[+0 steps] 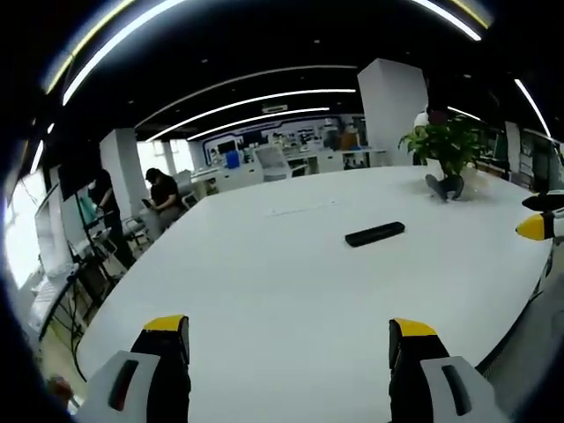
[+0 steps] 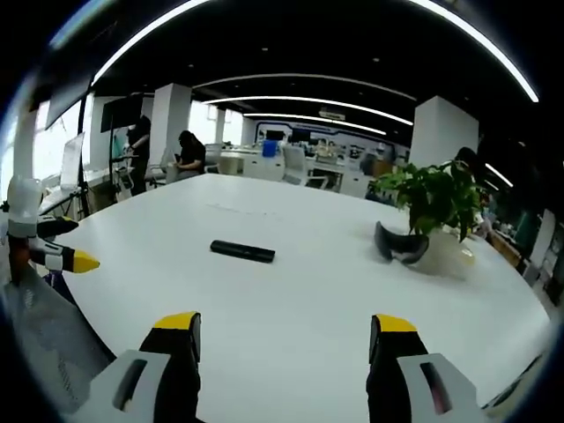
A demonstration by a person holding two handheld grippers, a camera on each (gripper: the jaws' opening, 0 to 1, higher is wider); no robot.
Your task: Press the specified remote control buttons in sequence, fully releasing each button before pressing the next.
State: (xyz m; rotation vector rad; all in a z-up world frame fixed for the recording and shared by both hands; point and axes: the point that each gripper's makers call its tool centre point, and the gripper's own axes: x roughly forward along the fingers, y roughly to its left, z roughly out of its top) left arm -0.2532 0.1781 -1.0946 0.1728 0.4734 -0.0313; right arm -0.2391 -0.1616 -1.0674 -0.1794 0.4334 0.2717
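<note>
Yellow-tipped, the left tool [image 1: 289, 333] and right tool [image 2: 286, 329] gape wide, empty, well short of the remote control [image 1: 374, 233].

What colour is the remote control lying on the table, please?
Black; the remote control shows best in the right gripper view, on the white table.

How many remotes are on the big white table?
1. The black remote control lies alone on the white table, out ahead of both tongs and short of the potted plant. None else visible.
</note>
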